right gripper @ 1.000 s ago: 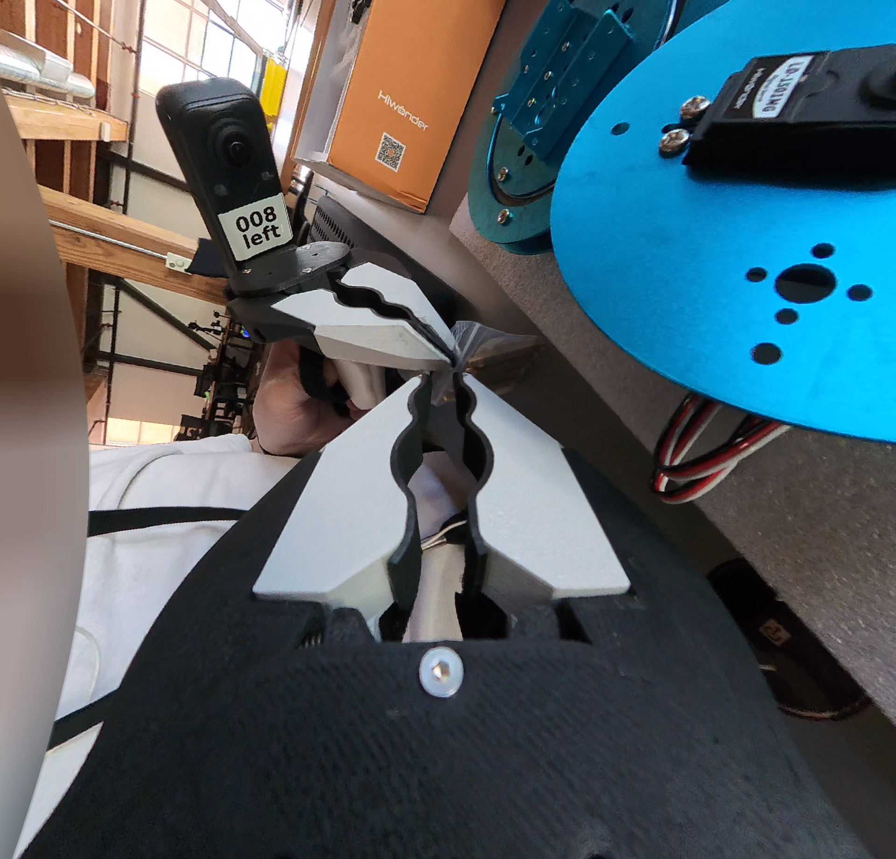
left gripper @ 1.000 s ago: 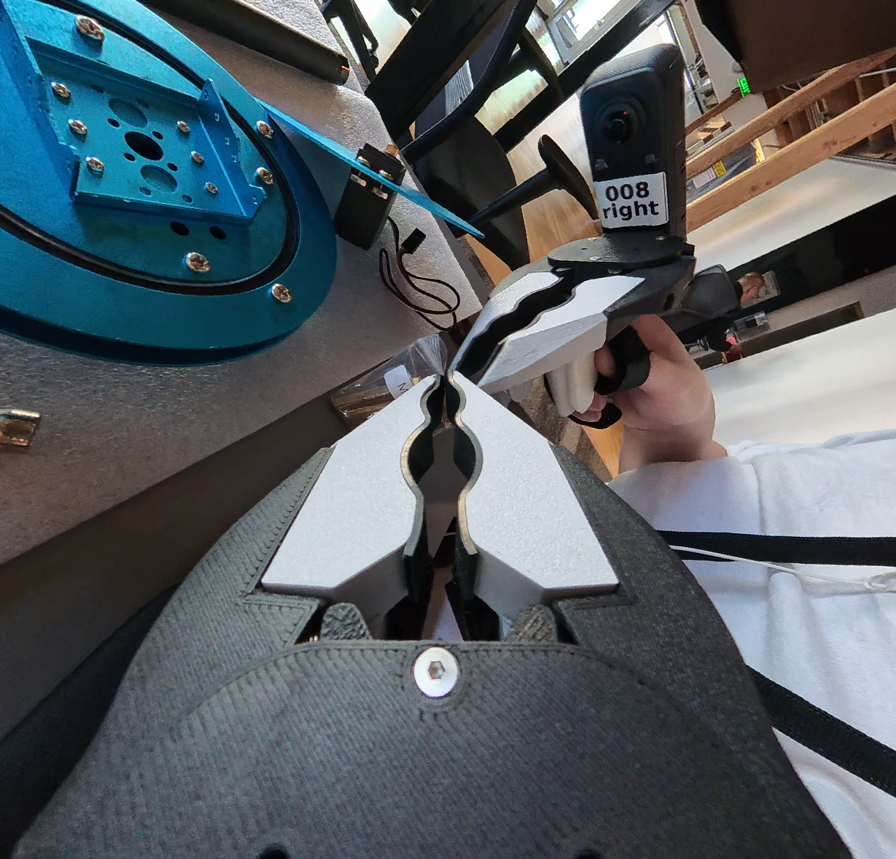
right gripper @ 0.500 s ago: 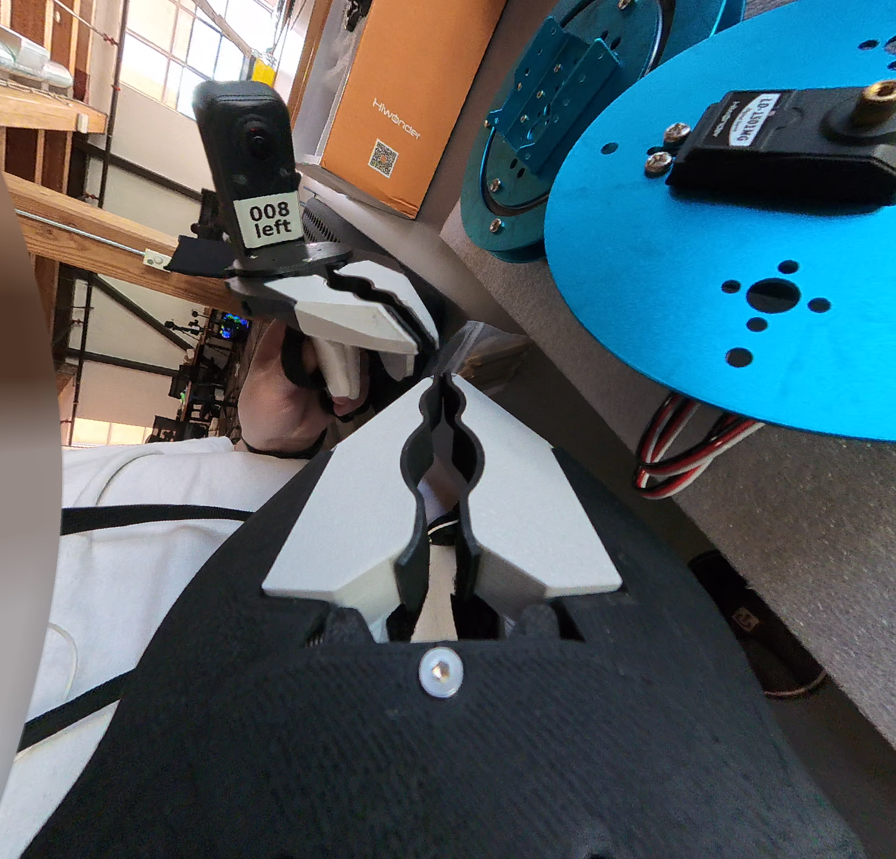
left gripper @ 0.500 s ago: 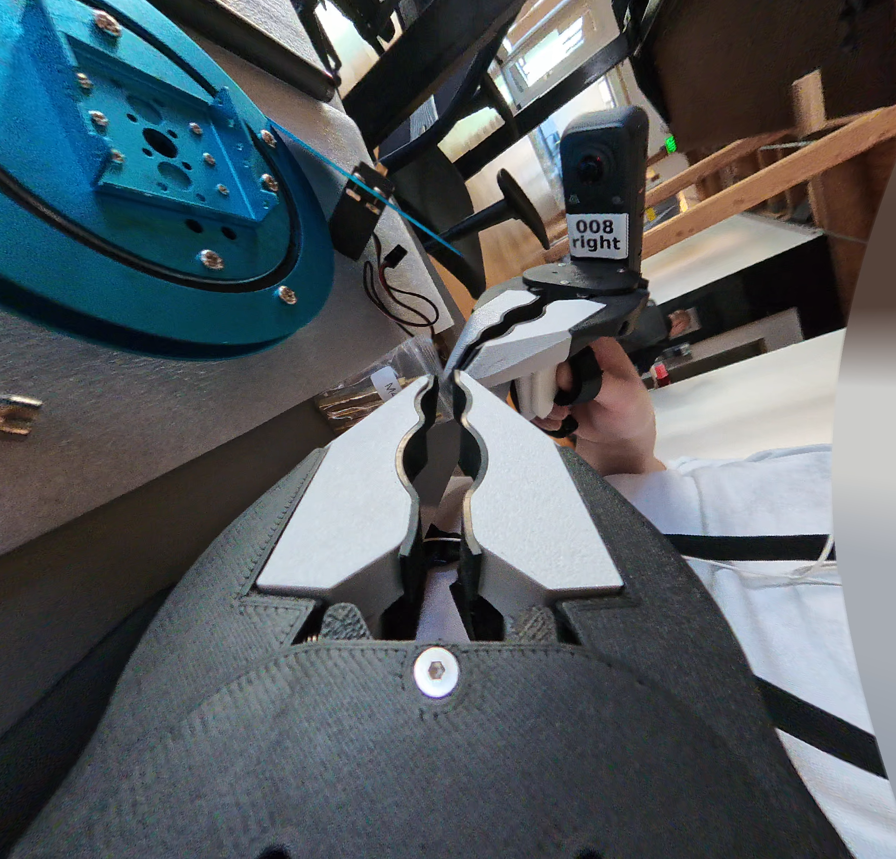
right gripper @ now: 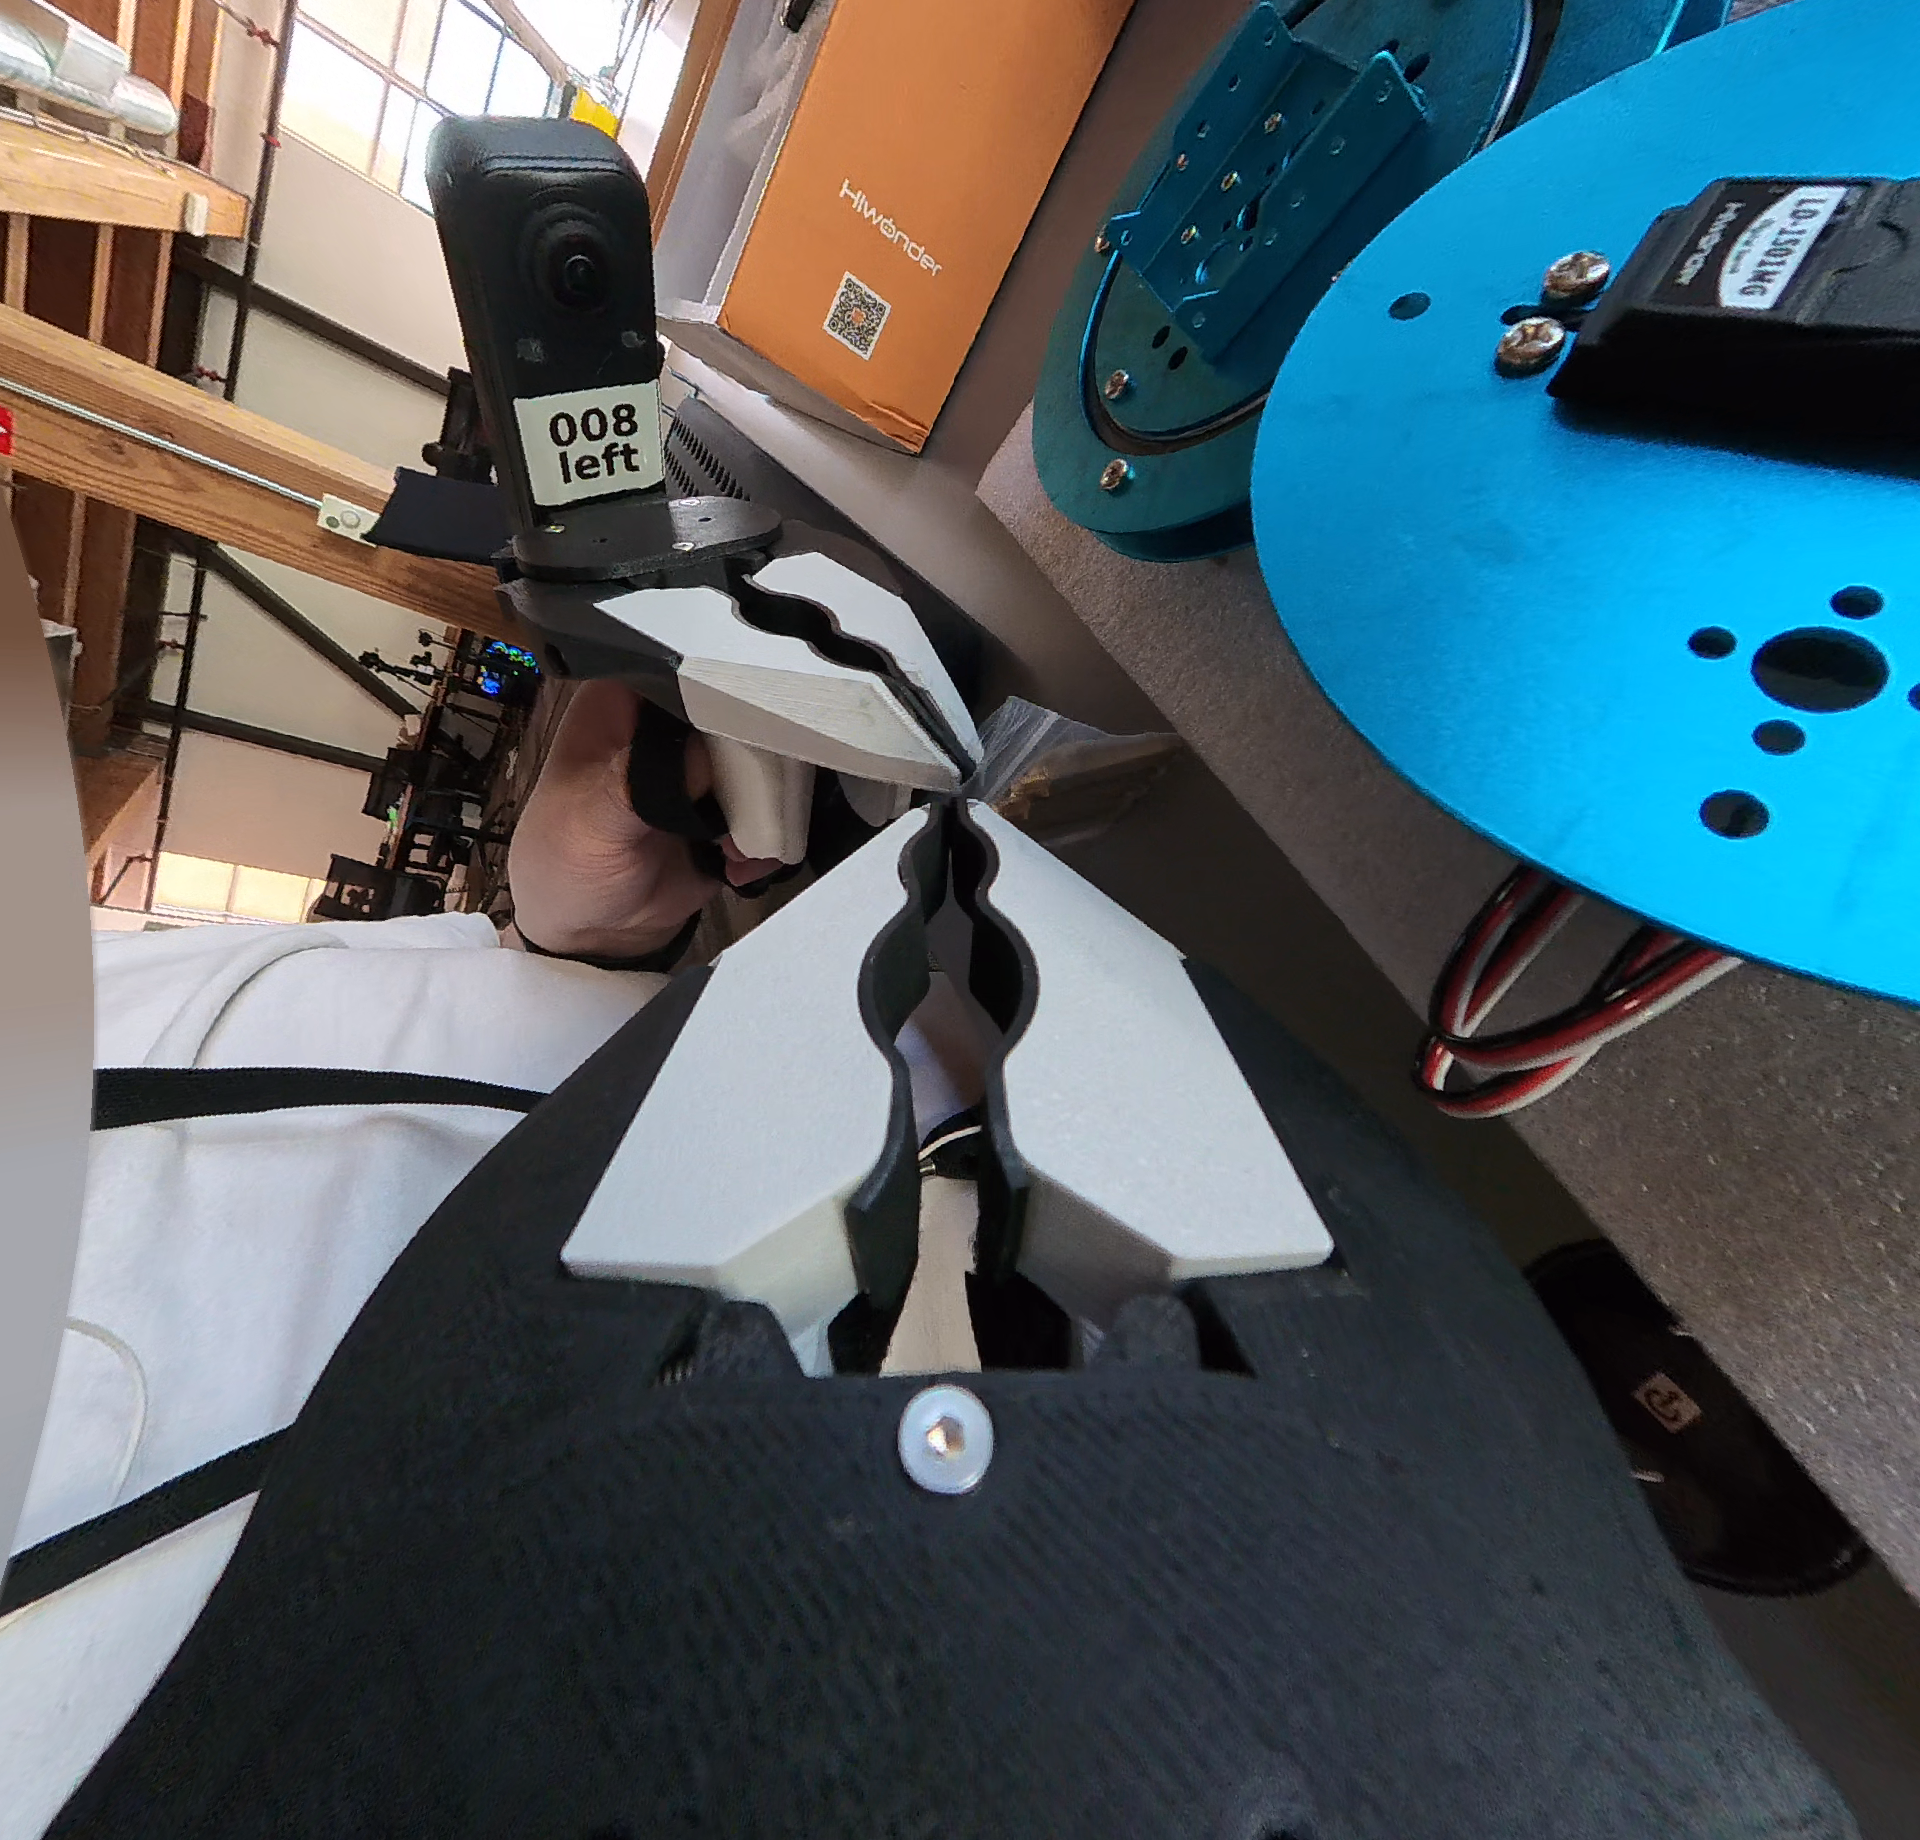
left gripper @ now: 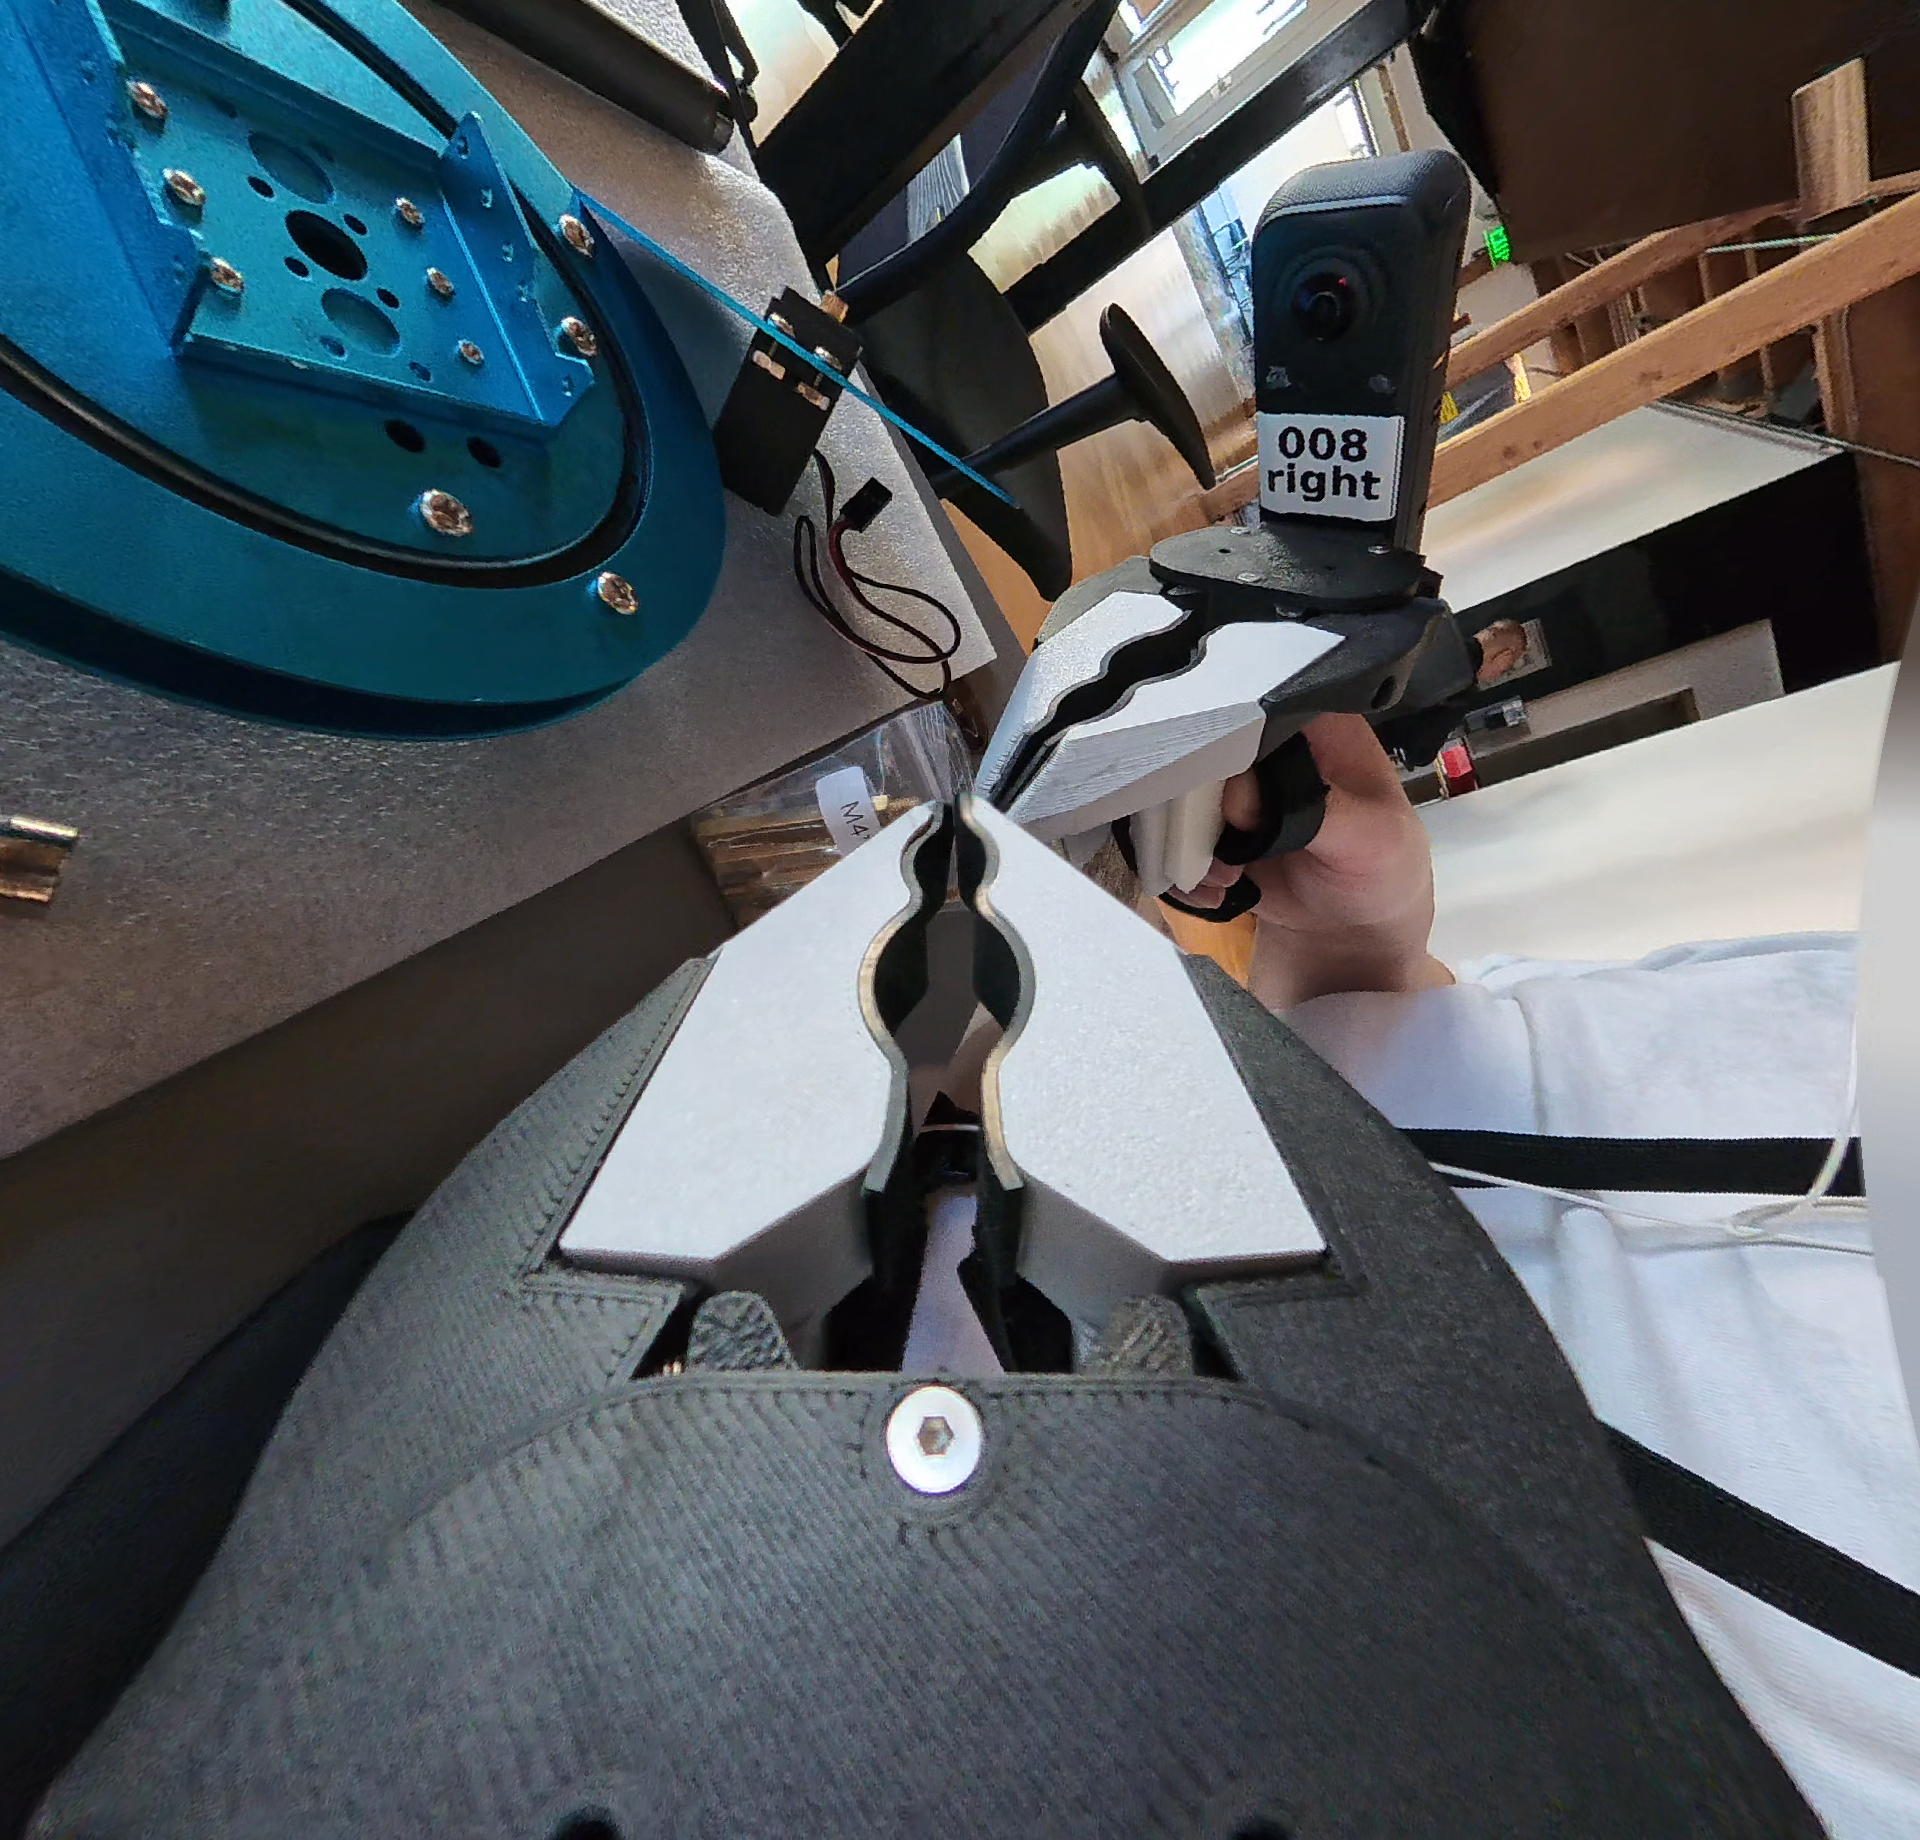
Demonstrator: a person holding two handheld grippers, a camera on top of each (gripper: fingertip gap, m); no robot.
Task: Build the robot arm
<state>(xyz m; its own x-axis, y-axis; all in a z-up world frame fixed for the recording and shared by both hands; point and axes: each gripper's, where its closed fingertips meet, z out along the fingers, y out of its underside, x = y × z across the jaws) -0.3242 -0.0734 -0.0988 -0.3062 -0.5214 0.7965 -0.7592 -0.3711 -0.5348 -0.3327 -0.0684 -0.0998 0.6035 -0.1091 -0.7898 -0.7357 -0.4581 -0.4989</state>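
A small clear plastic bag of brass-coloured parts hangs at the edge of the grey foam mat. My left gripper is shut on the bag's edge. The right gripper meets it tip to tip from the right, held in a hand. In the right wrist view my right gripper is shut on the bag's corner, with the left gripper pinching the same spot from the left.
A blue round base with a bracket lies on the mat. A blue disc carries a black servo with red, white and black wires. An orange box stands behind. A person in white sits close below. My two grippers' fingertips are within a few centimetres of each other.
My right gripper's jaws have closed tighter on the bag's edge. Both grippers have shifted and tilted slightly, still tip to tip at the bag.
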